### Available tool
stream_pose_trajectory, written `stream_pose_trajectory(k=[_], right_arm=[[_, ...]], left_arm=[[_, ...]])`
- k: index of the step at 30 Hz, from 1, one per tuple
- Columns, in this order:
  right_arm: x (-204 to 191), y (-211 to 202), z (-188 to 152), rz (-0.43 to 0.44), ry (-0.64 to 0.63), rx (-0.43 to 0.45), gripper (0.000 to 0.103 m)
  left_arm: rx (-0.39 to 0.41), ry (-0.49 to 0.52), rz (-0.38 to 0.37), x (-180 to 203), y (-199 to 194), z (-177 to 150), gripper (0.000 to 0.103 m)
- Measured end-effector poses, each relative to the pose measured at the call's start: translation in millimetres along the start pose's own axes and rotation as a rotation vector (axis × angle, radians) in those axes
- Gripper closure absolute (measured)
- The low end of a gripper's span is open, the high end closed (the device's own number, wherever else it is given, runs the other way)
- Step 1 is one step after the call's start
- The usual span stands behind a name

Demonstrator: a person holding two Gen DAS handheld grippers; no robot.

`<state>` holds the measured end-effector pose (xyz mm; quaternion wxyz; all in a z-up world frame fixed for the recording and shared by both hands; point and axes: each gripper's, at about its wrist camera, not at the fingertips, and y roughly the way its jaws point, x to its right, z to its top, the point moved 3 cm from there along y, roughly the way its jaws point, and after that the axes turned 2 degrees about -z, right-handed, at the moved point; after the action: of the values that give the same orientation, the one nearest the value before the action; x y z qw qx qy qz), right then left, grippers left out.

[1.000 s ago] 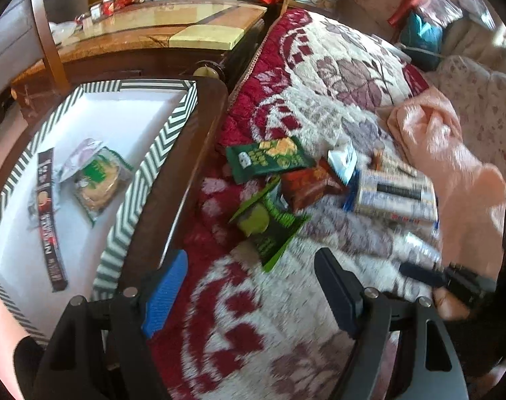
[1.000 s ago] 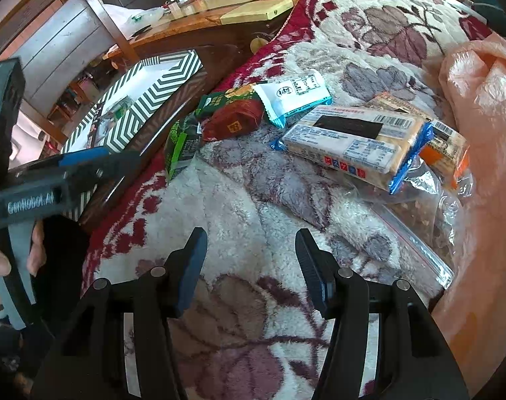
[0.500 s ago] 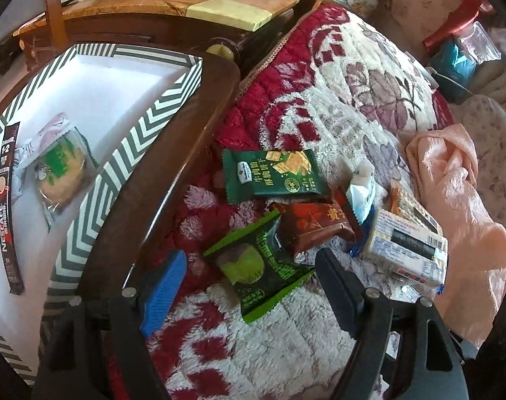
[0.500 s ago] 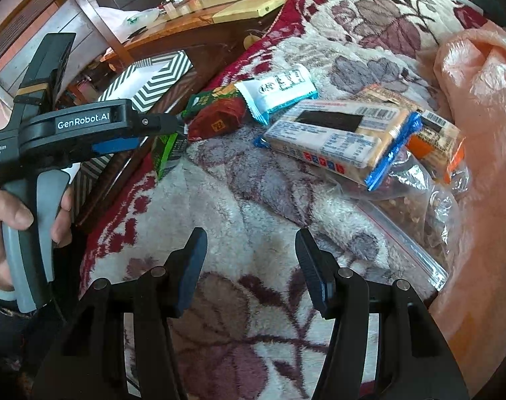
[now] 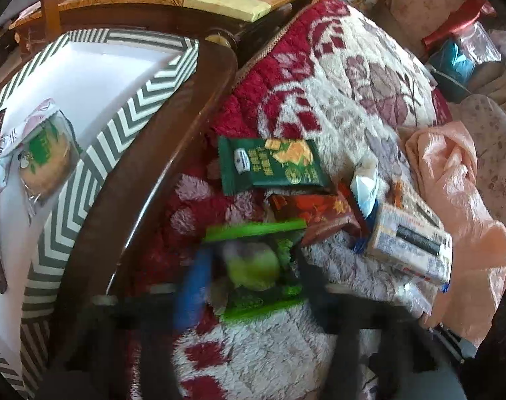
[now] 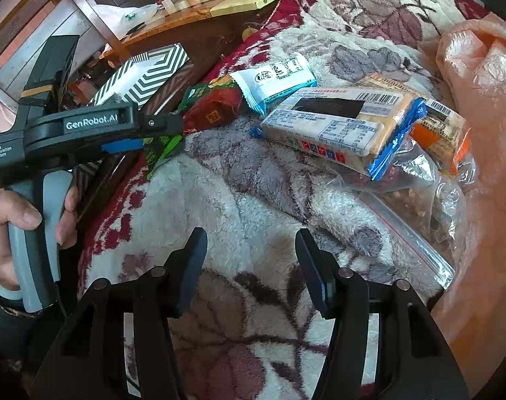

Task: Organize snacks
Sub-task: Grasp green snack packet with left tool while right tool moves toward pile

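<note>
While the left gripper [image 5: 249,276] closes around the green snack packet [image 5: 253,263] — blurred, contact unclear — the right gripper [image 6: 249,260] hangs spread, empty.

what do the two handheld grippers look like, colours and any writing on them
Both are black two-finger tools. The left gripper has a grey pistol handle, a blue strip along a finger, and white lettering: "GenRobot.AI" and "Data Acquisition System". The right gripper shows black linkages with silver pivot pins and dark flat pads.

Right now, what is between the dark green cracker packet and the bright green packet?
In the left wrist view, only the red-brown packet's left end and some red blanket lie between the dark green cracker packet and bright green packet.
</note>
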<state>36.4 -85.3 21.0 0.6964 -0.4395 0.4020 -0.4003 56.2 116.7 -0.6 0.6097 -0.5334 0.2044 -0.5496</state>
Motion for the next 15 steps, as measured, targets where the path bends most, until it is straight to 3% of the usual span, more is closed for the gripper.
stream_pose_trajectory(k=[9,15], right_arm=[[-6.3,-10.1,16.9,0.006,-0.012,0.052,0.048],[1.5,-13.3,53.1,0.089,0.108,0.117,0.048]], left_arm=[[0.025,0.108,0.031,9.3,-11.0,-13.0,0.065],[0.044,0.153,0.051,14.8,-18.0,-19.8,0.065]])
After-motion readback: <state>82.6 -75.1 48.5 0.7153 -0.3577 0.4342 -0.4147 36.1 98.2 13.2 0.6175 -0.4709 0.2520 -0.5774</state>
